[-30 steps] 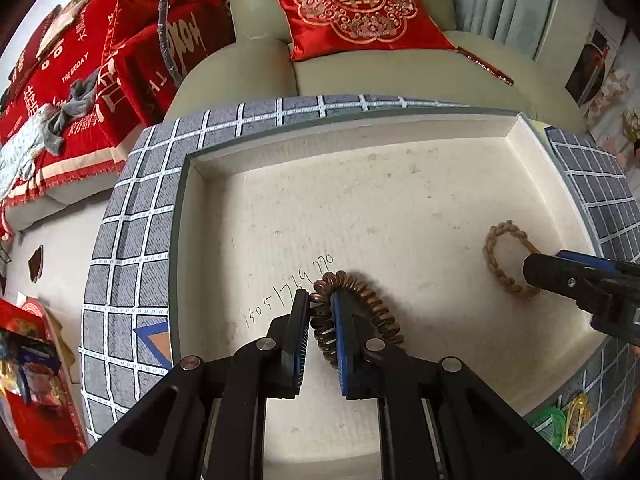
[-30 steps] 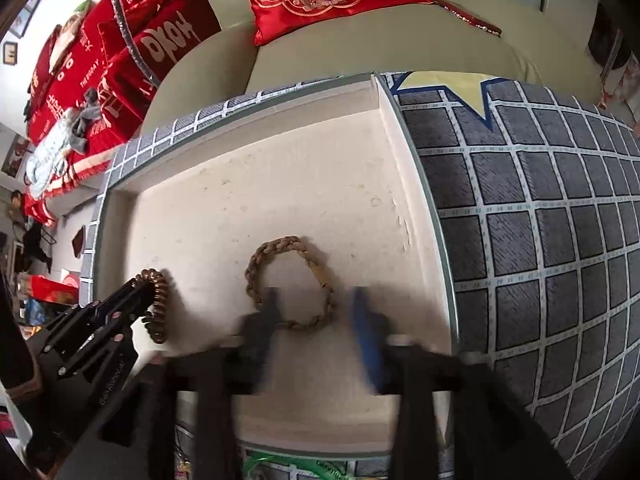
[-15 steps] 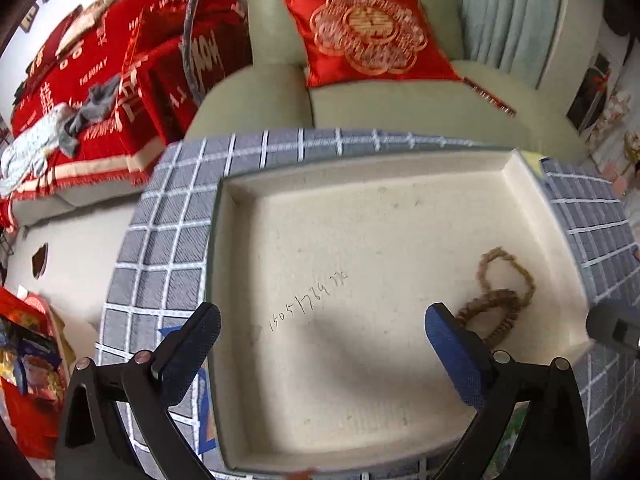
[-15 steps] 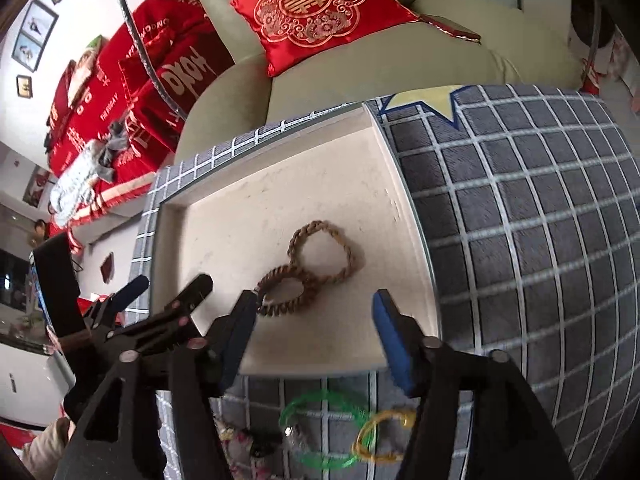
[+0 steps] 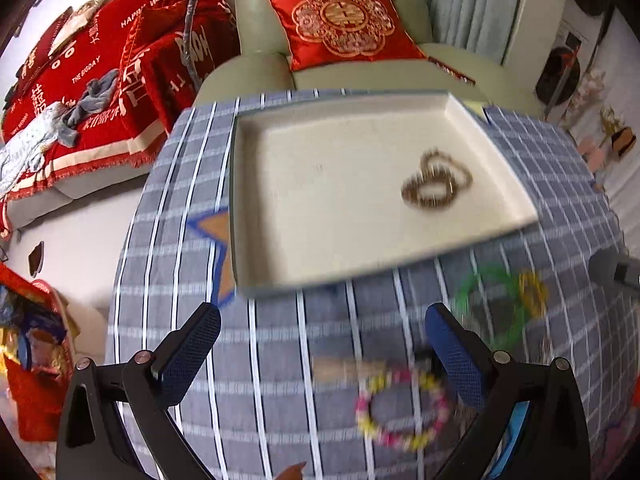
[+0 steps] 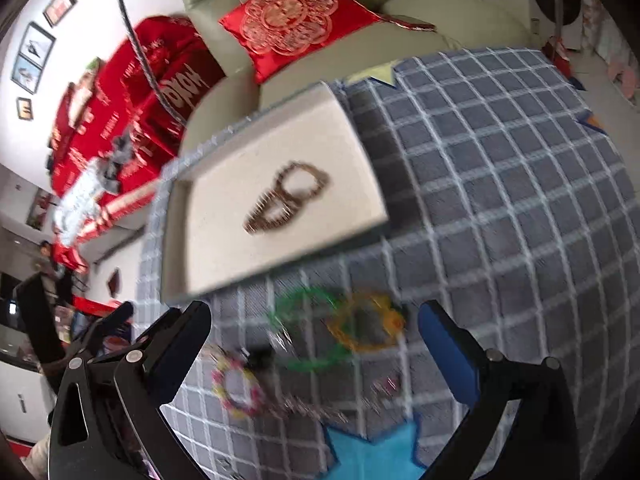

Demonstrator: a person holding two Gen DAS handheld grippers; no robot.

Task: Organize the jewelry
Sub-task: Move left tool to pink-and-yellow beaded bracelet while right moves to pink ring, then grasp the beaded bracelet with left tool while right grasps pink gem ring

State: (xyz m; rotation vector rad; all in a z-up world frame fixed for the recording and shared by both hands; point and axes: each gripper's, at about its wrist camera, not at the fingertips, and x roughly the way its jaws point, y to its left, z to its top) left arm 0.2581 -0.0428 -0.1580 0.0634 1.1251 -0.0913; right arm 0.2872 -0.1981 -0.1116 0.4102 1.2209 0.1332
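**Both grippers wide and empty above the checked cloth**

Left wrist view: motion blur softens most of the scene. The left gripper (image 5: 322,354) stands spread wide, nothing between its pads. Ahead of the fingers lies the cream tray (image 5: 256,208), and in its far right part two brown bracelets (image 5: 436,184) overlap; the blur hides their beads, and the pair runs roughly from near left to far right. Just inside the right finger lies a pink-and-yellow bead bracelet (image 5: 402,410), smeared. Beyond that finger's tip sit a green ring (image 5: 490,306) and a yellow one (image 5: 532,294), outlines unclear.

Right wrist view: also blurred. The right gripper (image 6: 314,344) has its jaws opening, nothing between them. The tray (image 6: 176,248) lies ahead and left of the fingers, its near left corner hidden behind the left finger. The brown bracelets (image 6: 286,204) lie near its middle, their long axis slanting from near left to far right. Between the fingertips, on the grey checked cloth (image 6: 500,184), lie the green ring (image 6: 308,332) and the orange-yellow ring (image 6: 366,326), touching.
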